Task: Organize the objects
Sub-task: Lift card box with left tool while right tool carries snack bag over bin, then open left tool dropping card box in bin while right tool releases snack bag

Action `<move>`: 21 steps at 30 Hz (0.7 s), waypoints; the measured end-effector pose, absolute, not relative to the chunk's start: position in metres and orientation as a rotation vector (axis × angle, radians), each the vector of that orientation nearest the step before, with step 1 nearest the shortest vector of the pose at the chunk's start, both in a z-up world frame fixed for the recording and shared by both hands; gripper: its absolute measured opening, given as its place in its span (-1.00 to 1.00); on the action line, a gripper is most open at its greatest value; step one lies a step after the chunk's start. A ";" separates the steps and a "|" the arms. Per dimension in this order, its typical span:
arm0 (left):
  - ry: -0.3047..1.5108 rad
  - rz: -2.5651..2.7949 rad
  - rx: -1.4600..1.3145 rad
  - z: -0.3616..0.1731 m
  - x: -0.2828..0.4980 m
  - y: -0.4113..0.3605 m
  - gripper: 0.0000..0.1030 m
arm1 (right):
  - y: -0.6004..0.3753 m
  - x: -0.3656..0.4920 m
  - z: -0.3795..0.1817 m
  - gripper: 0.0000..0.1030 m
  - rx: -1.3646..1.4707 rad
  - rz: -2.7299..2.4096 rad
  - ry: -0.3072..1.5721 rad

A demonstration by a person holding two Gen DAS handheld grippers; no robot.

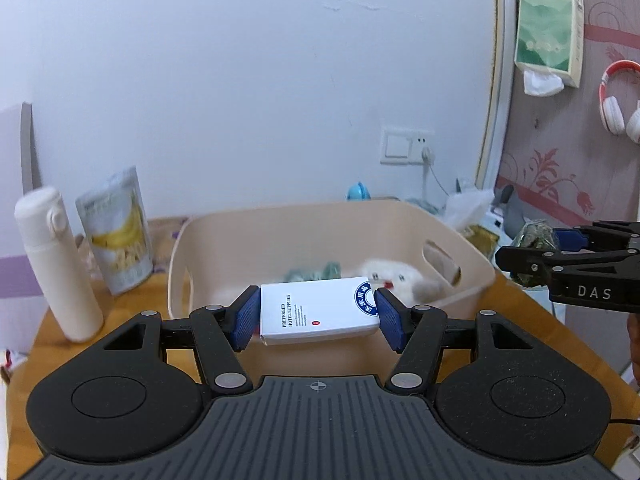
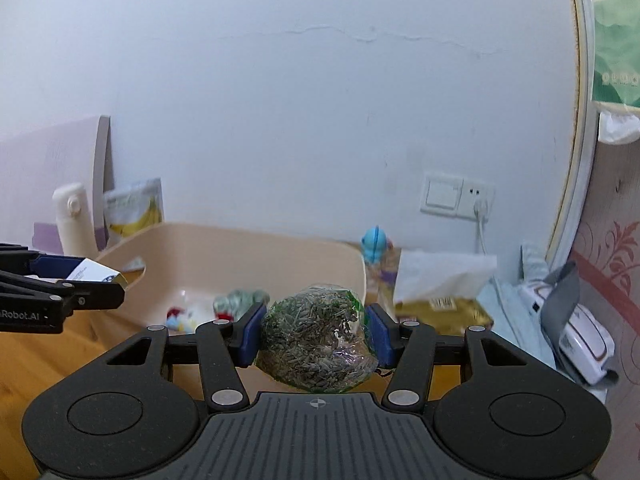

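My left gripper (image 1: pixel 318 316) is shut on a small white box (image 1: pixel 319 310) printed with hotel-supplies text, held just in front of the beige plastic bin (image 1: pixel 332 216). My right gripper (image 2: pixel 316 332) is shut on a clear bag of sunflower seeds (image 2: pixel 318 340), held near the bin's (image 2: pixel 240 248) front right corner. In the bin lie a white plush toy (image 1: pixel 394 276) and a greenish packet (image 1: pixel 316 272). In the left wrist view, the right gripper (image 1: pixel 528 258) shows at the right edge with the seed bag (image 1: pixel 536 234). In the right wrist view, the left gripper (image 2: pixel 100 280) shows at the left edge with the box (image 2: pixel 94 270).
A white thermos (image 1: pixel 56 260) and a banana-print snack pouch (image 1: pixel 118 232) stand left of the bin on the wooden table (image 1: pixel 60 328). Behind the bin are a blue toy (image 2: pixel 376 246), a tissue pack (image 2: pixel 440 276), a gold packet (image 2: pixel 444 308) and a wall socket (image 2: pixel 456 198). Headphones (image 1: pixel 618 100) hang at right.
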State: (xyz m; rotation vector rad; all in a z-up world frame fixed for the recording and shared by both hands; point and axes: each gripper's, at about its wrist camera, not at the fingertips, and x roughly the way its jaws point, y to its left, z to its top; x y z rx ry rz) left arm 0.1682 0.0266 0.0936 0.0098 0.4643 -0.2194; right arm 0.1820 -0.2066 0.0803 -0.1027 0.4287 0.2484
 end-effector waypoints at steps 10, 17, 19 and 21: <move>0.479 -0.211 0.014 0.092 0.225 0.017 0.21 | -0.198 0.218 0.085 0.01 -0.084 0.264 0.411; 0.559 -0.201 0.000 0.068 0.261 0.011 0.21 | -0.191 0.237 0.074 0.02 -0.085 0.278 0.432; 0.585 -0.199 -0.008 0.060 0.268 0.010 0.21 | -0.189 0.242 0.069 0.02 -0.084 0.281 0.445; 0.599 -0.195 -0.005 0.055 0.271 0.009 0.21 | -0.186 0.248 0.063 0.02 -0.092 0.280 0.460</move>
